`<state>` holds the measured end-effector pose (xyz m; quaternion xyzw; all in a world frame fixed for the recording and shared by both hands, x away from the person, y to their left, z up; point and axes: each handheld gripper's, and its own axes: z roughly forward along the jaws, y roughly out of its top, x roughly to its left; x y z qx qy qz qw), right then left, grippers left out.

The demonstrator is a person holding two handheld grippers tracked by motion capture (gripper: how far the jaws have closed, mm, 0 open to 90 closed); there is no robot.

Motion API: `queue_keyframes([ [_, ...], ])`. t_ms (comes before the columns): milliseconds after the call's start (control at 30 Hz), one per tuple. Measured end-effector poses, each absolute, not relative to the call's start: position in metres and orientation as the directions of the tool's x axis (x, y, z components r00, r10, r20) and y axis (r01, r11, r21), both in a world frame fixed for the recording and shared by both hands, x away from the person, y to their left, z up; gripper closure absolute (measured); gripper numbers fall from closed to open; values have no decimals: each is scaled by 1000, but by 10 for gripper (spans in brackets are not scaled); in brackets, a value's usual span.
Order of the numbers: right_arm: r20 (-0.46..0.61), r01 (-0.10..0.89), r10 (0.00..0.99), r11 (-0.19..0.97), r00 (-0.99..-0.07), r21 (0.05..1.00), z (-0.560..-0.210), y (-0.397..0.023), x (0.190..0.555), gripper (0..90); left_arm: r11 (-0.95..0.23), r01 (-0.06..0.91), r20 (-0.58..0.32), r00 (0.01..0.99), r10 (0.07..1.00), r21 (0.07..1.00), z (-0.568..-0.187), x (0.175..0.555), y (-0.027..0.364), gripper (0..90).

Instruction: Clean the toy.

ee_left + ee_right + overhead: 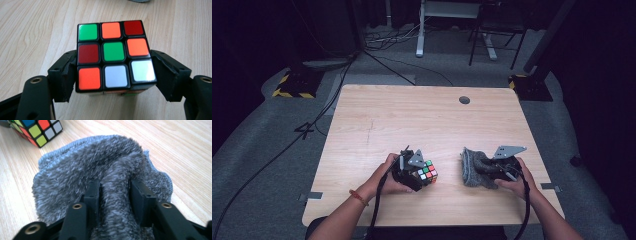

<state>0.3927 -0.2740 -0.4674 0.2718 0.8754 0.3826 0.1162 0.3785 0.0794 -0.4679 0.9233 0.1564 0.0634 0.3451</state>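
A scrambled colour cube [428, 171] rests on the wooden table [412, 115] near its front edge, left of centre. My left gripper [422, 176] has the cube [113, 55] between its two jaws; the pads stand close along its sides without a clear squeeze. To the right lies a grey fluffy cloth [471, 167], bunched up. My right gripper [484, 167] reaches into it from the right. In the right gripper view a raised fold of the cloth [75, 165] runs between the parted jaws of that gripper [115, 192]. The cube [37, 131] sits at that view's top left corner.
A round cable hole [464, 100] is set in the table near its far edge. Bare wood stretches across the far half. Beyond the table, cables, a desk frame [422, 30] and striped stand feet [292, 87] sit on the grey floor.
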Motion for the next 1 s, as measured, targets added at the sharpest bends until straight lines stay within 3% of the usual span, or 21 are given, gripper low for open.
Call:
queue_keyframes([
  [233, -30, 348, 581, 527, -813, 776, -455, -274, 386, 517, -738, 225, 44, 944, 326, 637, -466, 365, 87, 247],
  [400, -62, 304, 580, 511, -812, 804, -445, -270, 378, 465, -757, 214, 51, 949, 311, 617, -465, 351, 92, 283],
  [667, -100, 226, 520, 527, -848, 819, -436, -249, 360, 409, -783, 165, 19, 975, 220, 600, -462, 326, 92, 326],
  [800, -111, 193, 464, 558, -879, 807, -439, -232, 350, 398, -780, 164, 9, 977, 213, 603, -461, 320, 90, 297],
  [1000, -105, 167, 377, 621, -920, 766, -454, -202, 344, 383, -732, 221, 10, 955, 297, 644, -462, 335, 97, 189],
])
